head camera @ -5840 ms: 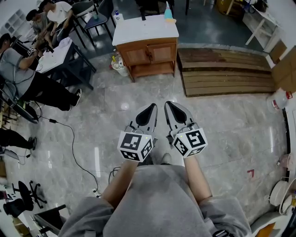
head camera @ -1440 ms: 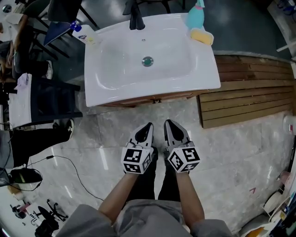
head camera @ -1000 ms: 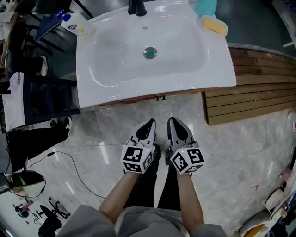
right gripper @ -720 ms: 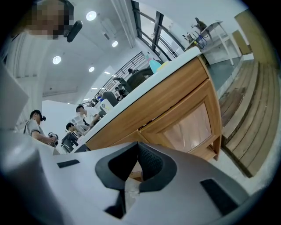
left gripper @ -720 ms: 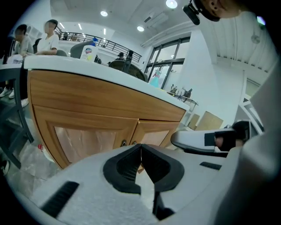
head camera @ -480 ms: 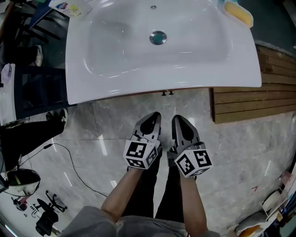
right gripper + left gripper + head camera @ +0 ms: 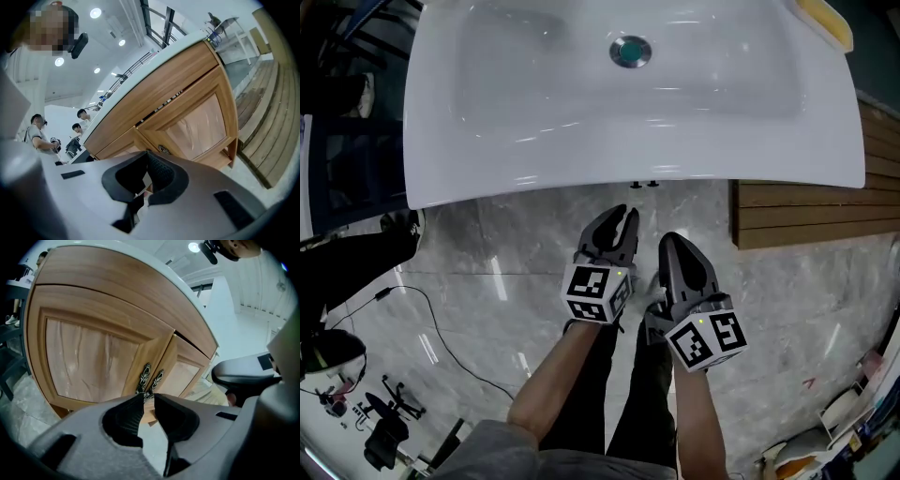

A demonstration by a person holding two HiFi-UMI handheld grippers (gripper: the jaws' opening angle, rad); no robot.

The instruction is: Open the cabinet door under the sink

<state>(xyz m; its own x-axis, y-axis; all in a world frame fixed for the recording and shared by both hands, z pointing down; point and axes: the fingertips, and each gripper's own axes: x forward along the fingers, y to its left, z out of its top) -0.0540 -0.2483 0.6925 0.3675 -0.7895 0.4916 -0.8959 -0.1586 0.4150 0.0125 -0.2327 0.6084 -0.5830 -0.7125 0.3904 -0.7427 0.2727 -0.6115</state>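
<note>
- Grey marble floor [image 7: 487, 281] lay under it all, with one white sink [image 7: 581, 122] at the top of the head view and wooden boards [image 7: 806, 211] on the right.
- One green drain [image 7: 630, 51] sat in the sink.
- Two grippers were there, the left gripper [image 7: 621, 217] and the right gripper [image 7: 669, 242], side by side near the sink's front edge.
- One wooden cabinet [image 7: 117, 296] stood under the sink. It had two doors, the left door [image 7: 89, 357] and the right door [image 7: 190, 371], and both were shut.
- Two dark curly handles [image 7: 145, 376] stood side by side where the doors met.
- The head view looked down on the sink, which hid the doors. Only two tiny dark handle bits peeked out under its rim.
- The left gripper view showed both doors and both handles.
- The right gripper view showed mostly one door, one handle and three people [image 7: 77, 122] far off at the left.
- The left gripper's jaws had just been opening. They stood a little apart with nothing between them, and the handles were just past their tips.
- The right gripper's jaws were together and held nothing. It sat a bit farther back from the sink than the left one.
</note>
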